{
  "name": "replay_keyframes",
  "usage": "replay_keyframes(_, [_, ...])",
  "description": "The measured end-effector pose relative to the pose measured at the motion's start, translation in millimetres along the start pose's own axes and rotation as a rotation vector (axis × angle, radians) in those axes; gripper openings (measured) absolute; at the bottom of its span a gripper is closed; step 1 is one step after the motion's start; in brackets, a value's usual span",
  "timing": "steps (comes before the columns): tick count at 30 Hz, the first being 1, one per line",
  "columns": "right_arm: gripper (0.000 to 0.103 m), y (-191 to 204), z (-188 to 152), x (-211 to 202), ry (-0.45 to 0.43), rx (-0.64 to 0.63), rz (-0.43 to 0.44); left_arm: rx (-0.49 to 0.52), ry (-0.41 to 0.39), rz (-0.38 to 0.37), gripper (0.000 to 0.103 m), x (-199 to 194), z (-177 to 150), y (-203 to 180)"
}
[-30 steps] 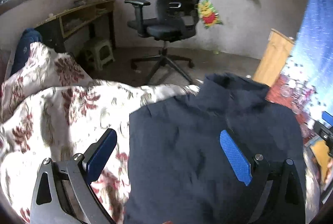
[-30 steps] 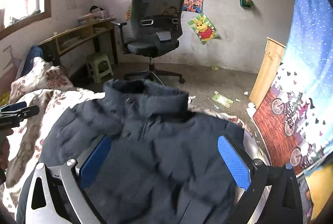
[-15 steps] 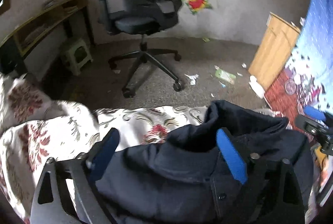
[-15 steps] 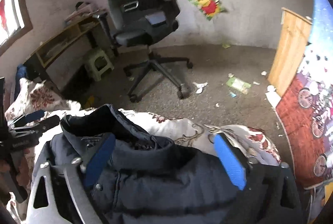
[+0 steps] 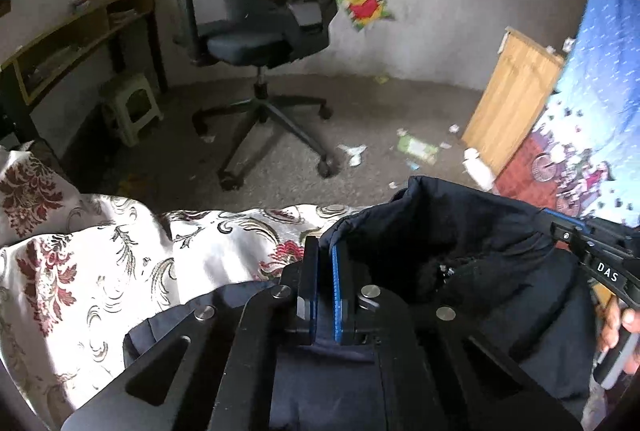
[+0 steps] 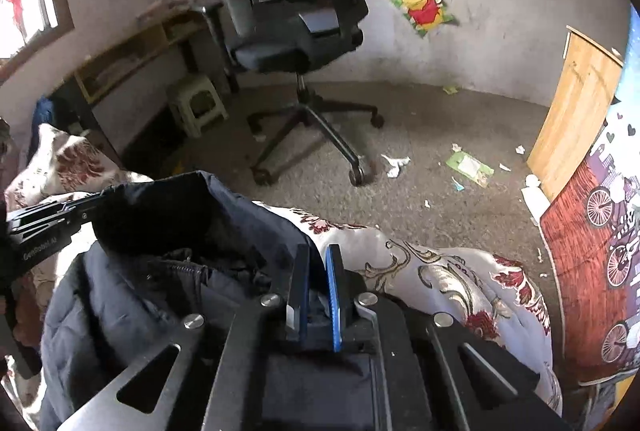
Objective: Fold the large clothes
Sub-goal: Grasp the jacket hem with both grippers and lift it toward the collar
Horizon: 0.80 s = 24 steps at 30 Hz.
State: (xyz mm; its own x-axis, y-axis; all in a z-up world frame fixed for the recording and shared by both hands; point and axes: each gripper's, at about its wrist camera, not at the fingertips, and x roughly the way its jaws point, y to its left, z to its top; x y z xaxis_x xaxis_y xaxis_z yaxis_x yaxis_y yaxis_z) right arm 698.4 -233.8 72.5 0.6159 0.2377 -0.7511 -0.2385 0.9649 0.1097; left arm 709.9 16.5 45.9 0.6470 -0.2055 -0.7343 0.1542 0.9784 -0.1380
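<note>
We hold a gripper in each hand over a dark navy jacket (image 5: 480,271) that lies on a bed (image 5: 120,271) covered with a white spread patterned in red flowers. Starting at the left, the spread runs bare and rumpled out past the jacket's shoulder. Next comes our left gripper (image 5: 325,259): its jaws are drawn narrow, and navy cloth at the left end of the collar is pinched between the blue pads. The collar stands up and gapes open in the middle, showing the dark lining and the top of the zip. In the right wrist view the same jacket (image 6: 160,291) spreads leftward from our right gripper (image 6: 318,263), whose jaws are likewise nearly together, nipping the fabric at the collar's right end. Further right the flowered spread (image 6: 460,291) shows again, down to the bed's edge. Beyond the bed lies a littered grey floor (image 6: 440,135), with a black office chair (image 6: 296,11) standing on it and a small stool (image 6: 196,103) under a wooden shelf by the wall.
</note>
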Motion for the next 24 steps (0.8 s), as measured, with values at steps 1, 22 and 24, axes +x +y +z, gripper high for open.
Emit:
replay_keyframes(1, [0.008, -1, -3, -6, -0.009, 0.0, 0.022, 0.001, -0.007, -0.022, 0.004, -4, -1, 2])
replay_keyframes(22, [0.006, 24, -99, 21, 0.202, -0.171, 0.003, 0.245, 0.298, 0.016, 0.003, 36, -91, -4])
replay_keyframes(24, [0.009, 23, -96, 7, 0.182, -0.174, 0.027, 0.265, 0.275, 0.009, 0.004, 31, -94, -2])
